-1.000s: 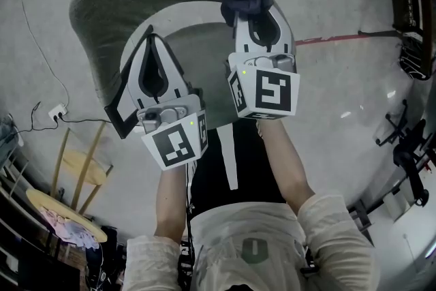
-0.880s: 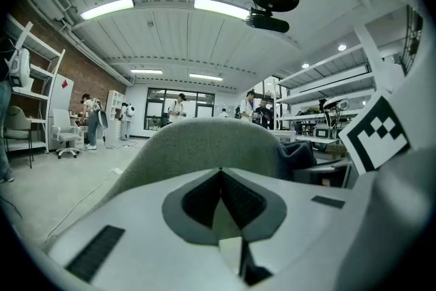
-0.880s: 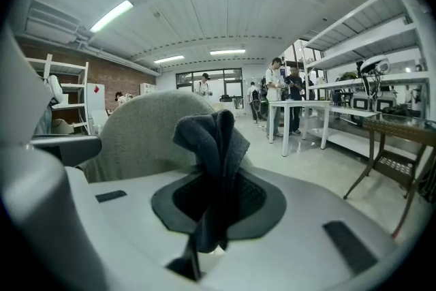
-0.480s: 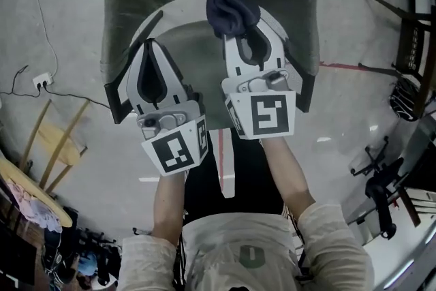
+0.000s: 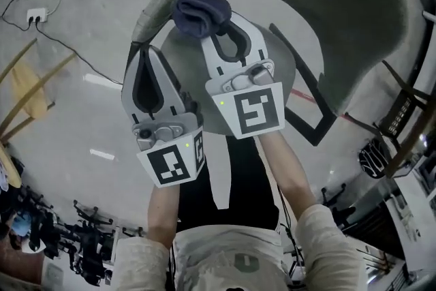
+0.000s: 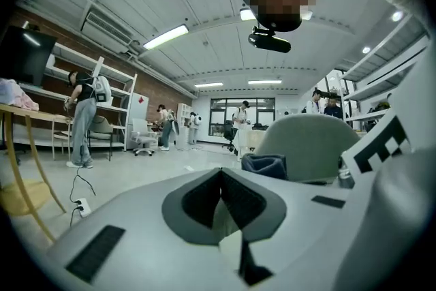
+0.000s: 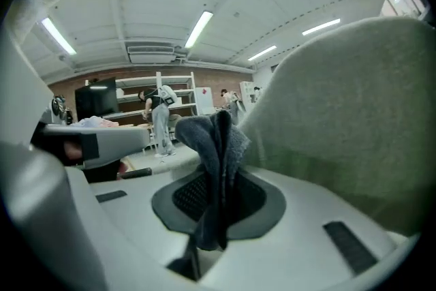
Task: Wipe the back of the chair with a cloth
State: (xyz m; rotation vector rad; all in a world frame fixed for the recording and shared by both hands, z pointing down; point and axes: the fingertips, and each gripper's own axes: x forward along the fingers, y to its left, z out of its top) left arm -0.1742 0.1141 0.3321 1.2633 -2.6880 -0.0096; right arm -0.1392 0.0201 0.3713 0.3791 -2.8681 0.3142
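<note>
The chair's grey-green curved back (image 5: pixel 320 3) arcs over the top right of the head view, its seat (image 5: pixel 279 65) beneath both grippers. My right gripper (image 5: pixel 216 29) is shut on a dark blue cloth (image 5: pixel 199 12), bunched just inside the left end of the back. In the right gripper view the cloth (image 7: pixel 216 140) stands up between the jaws, right beside the chair back (image 7: pixel 340 119). My left gripper (image 5: pixel 141 54) is lower left of it, shut and holding nothing; its jaws meet in the left gripper view (image 6: pixel 219 175), with the cloth (image 6: pixel 264 165) and chair back (image 6: pixel 310 140) beyond.
Wooden legs and a yellow seat (image 5: pixel 27 88) stand at the left, with a power strip and cable (image 5: pixel 34 12) on the concrete floor. Dark chairs (image 5: pixel 402 119) crowd the right edge. People (image 6: pixel 82 116) stand by shelving far off.
The view has swung, so the chair back now lies to the upper right. The right gripper with the cloth has shifted left along the back toward its left end. Both grippers stay shut.
</note>
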